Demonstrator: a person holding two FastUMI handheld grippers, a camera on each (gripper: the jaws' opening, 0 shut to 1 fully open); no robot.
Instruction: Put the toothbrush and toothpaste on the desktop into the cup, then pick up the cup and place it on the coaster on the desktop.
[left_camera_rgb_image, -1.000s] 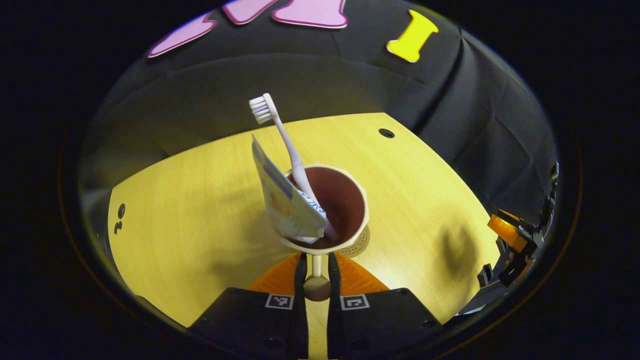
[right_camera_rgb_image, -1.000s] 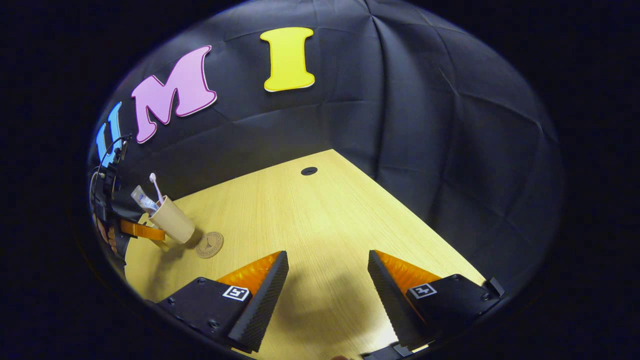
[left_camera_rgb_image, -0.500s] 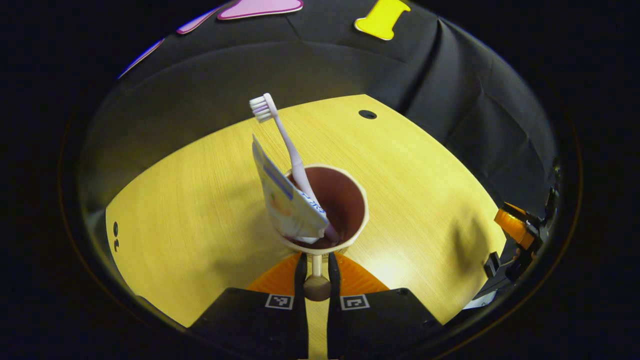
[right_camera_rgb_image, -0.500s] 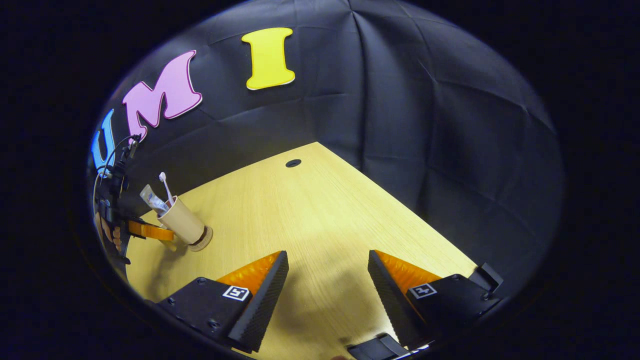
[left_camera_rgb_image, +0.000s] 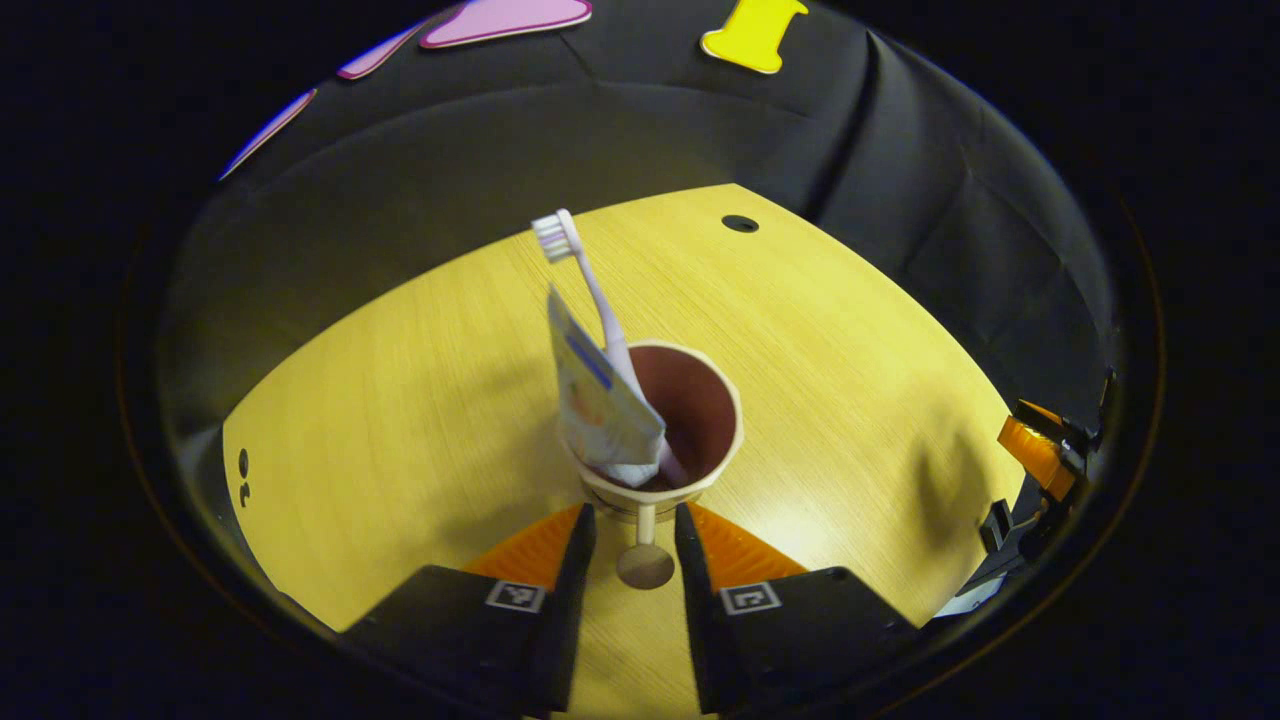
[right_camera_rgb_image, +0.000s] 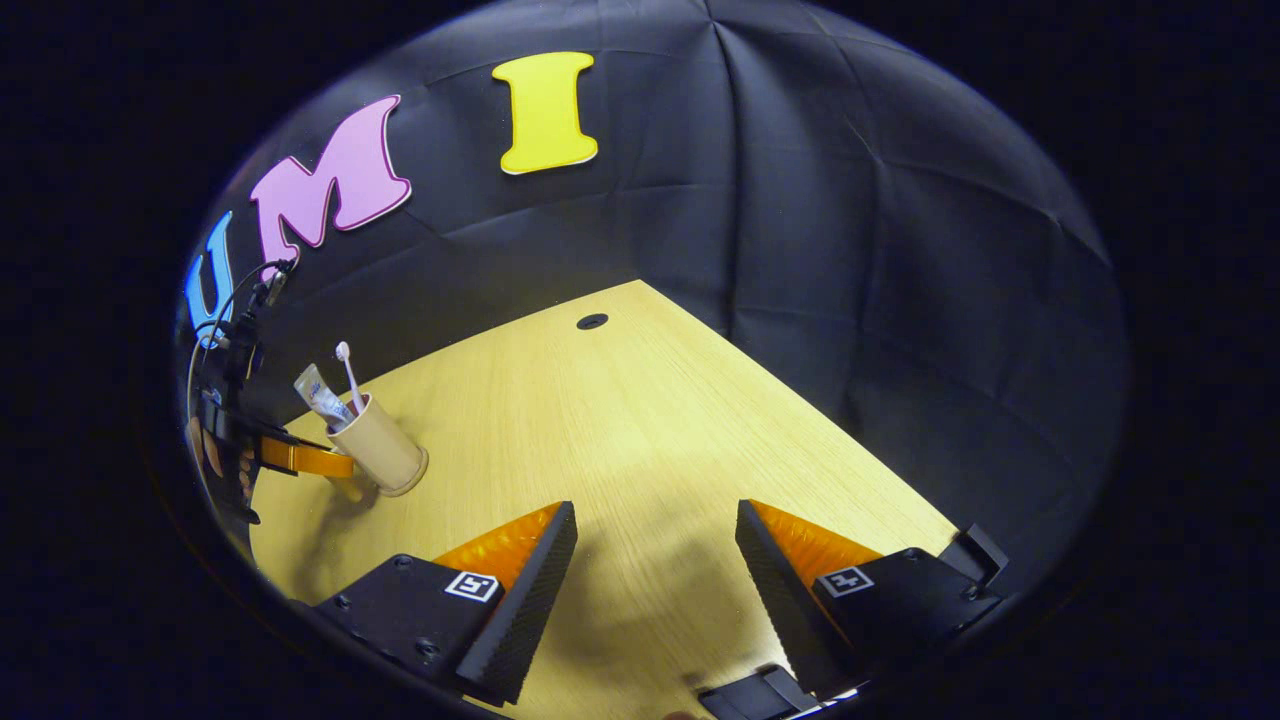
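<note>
Both jaws of the left hand-held gripper (left_camera_rgb_image: 630, 525) have just parted off the cup (left_camera_rgb_image: 655, 430) handle. That cup, holding toothbrush (left_camera_rgb_image: 590, 290) and toothpaste (left_camera_rgb_image: 600, 400), stands on the table (right_camera_rgb_image: 620, 420), apparently on the coaster; the right hand-held gripper (right_camera_rgb_image: 655, 560) stands apart, empty.

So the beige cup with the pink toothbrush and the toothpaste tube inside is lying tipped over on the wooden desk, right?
Not tipped over. In the right gripper view the beige cup stands upright on the wooden desk, with the pink toothbrush and toothpaste tube inside.
</note>
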